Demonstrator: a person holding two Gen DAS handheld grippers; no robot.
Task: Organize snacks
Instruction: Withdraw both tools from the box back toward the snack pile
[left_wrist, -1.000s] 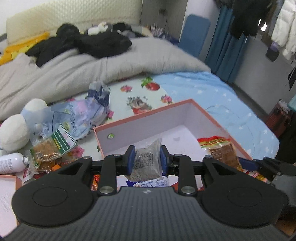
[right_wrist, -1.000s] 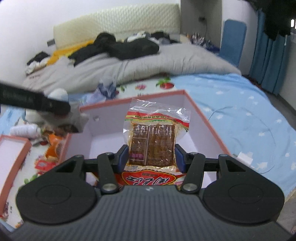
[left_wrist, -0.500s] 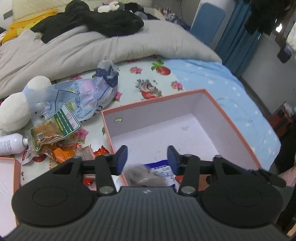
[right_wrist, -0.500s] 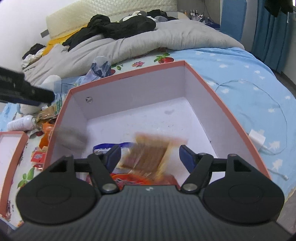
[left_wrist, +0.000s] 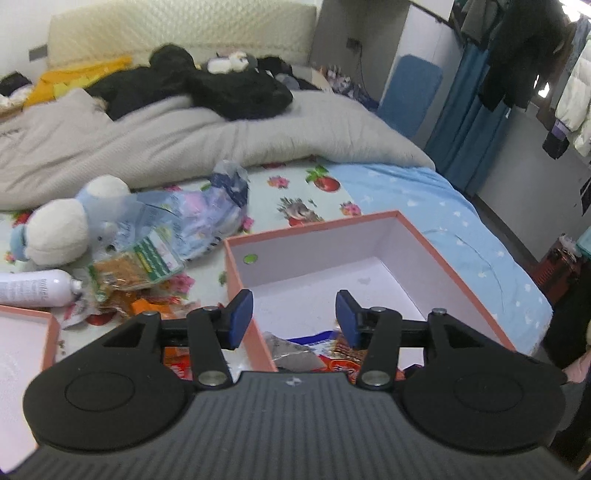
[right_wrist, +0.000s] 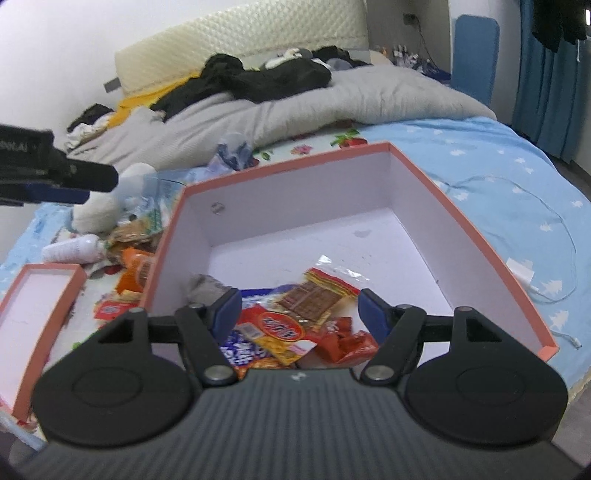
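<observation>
Bed (left_wrist: 424, 192) carries everything; the pink-rimmed box (right_wrist: 461, 218) sits toward its near right edge, a smaller box lid (right_wrist: 22, 291) at the near left edge. Snacks already in the box lie heaped against its near wall: brown bar packet (right_wrist: 314, 299) on top, red and yellow wrappers under it, a grey pouch (left_wrist: 291, 354) in the near left corner. Loose pile of snack packets (left_wrist: 136, 273) remains on the bed just left of the box, beside a plush toy (left_wrist: 59, 229) and a white bottle (left_wrist: 33, 288). Left tongs (left_wrist: 293, 314) have just been opening: about half spread, nothing between them, tilted down over the box's left wall. Right tongs (right_wrist: 299, 310) have likewise just opened, wider, empty, angled down above the heap. My judgement: packets are light, crinkly, slippery film with brittle contents; I would pinch a sealed edge or across the flat middle, gently, never on a puffed corner.
</observation>
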